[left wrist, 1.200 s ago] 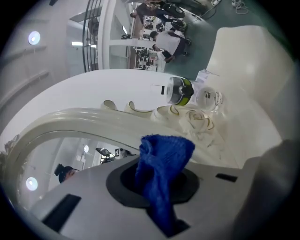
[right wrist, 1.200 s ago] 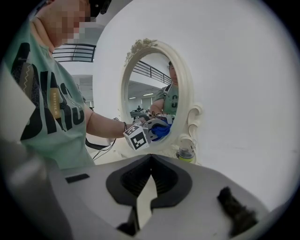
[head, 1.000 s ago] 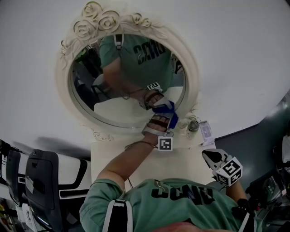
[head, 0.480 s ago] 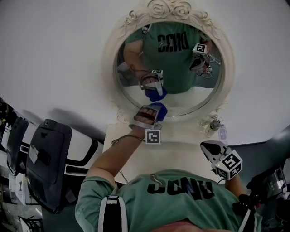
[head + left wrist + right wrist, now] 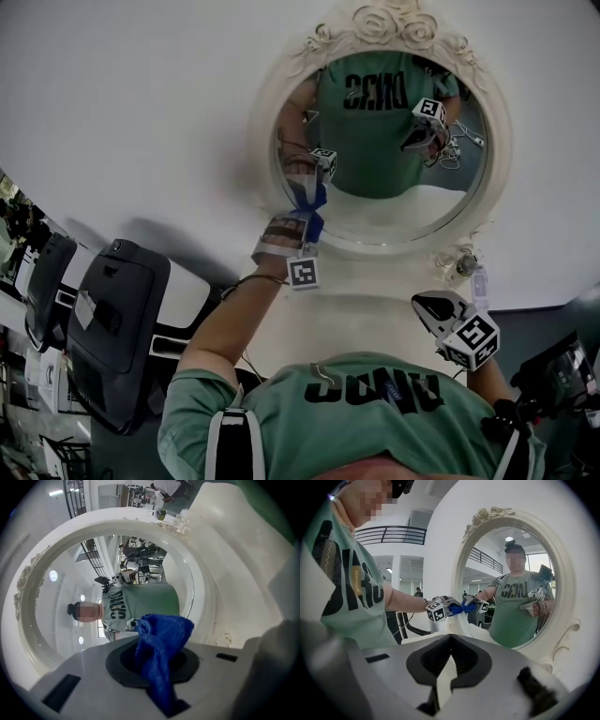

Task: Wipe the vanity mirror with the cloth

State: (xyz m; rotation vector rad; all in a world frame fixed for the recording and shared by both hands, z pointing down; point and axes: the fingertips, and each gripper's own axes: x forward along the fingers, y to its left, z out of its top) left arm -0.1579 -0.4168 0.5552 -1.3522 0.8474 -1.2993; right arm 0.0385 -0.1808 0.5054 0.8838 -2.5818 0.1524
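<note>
1. The vanity mirror (image 5: pixel 375 211) is seen as an oval glass in an ornate cream frame (image 5: pixel 389 23) with moulded roses at its top, set against a white wall above a white vanity top (image 5: pixel 366 300).
2. The blue cloth (image 5: pixel 312 220) is held in the left gripper (image 5: pixel 298 225), and its jaws are clamped on it. In the left gripper view the cloth (image 5: pixel 161 653) is bunched between the jaws and stands out ahead of them.
3. The cloth is pressed against the glass close to the lower left part of the frame. There it is met by its own reflection, as is also shown in the right gripper view (image 5: pixel 457 608).
4. The right gripper (image 5: pixel 439 307) is held low at the right, well apart from the mirror, above the vanity top. Its jaws are drawn together with only a thin slit left between them (image 5: pixel 449 667), and nothing is held there.
5. A small bottle (image 5: pixel 466 265) is seen at the lower right foot of the frame.
6. The person's green shirt (image 5: pixel 375 403) and both grippers are reflected in the glass.
</note>
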